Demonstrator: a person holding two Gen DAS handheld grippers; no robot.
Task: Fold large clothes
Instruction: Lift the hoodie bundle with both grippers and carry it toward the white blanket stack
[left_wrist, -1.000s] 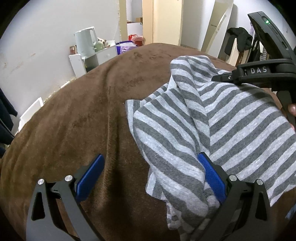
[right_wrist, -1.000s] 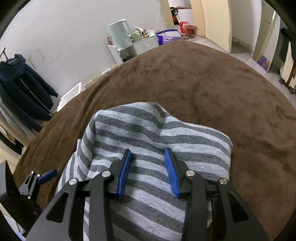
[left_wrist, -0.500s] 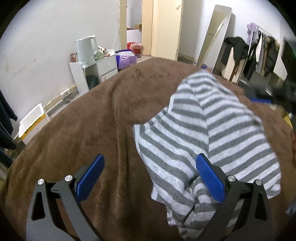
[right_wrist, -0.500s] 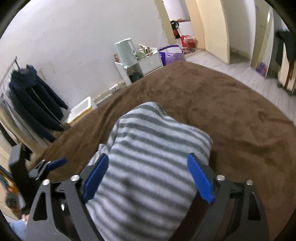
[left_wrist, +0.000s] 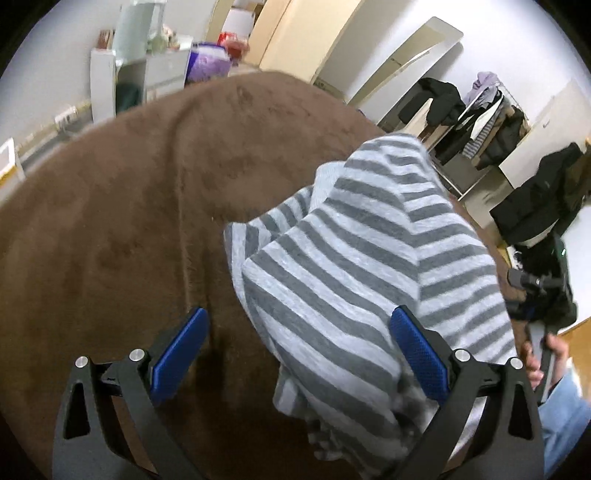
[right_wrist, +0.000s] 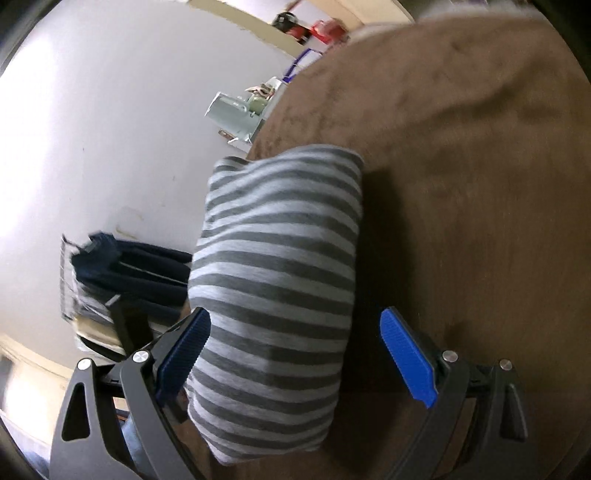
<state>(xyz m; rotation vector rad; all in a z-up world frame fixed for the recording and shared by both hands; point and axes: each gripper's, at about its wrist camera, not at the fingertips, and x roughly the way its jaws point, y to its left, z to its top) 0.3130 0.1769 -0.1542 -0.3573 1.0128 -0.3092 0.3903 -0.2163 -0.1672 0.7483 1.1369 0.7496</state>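
Right gripper (right_wrist: 295, 354) jaws, a second ago narrow on striped shirt (right_wrist: 277, 280), have just been opened wide; shirt released, lying between pads unpressed. Right view rolled, tilted sideways. Left gripper (left_wrist: 299, 358) jaws spread wide, angled down; folded shirt bundled on brown blanket (left_wrist: 122, 229), draped against right pad.

Brown fuzzy blanket (left_wrist: 129, 221) w/ folded grey-striped top (left_wrist: 369, 266) lying on it.

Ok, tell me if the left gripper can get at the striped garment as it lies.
Probably yes. The left gripper is open, the striped garment already lies by its right finger on the brown blanket, and nothing blocks it.
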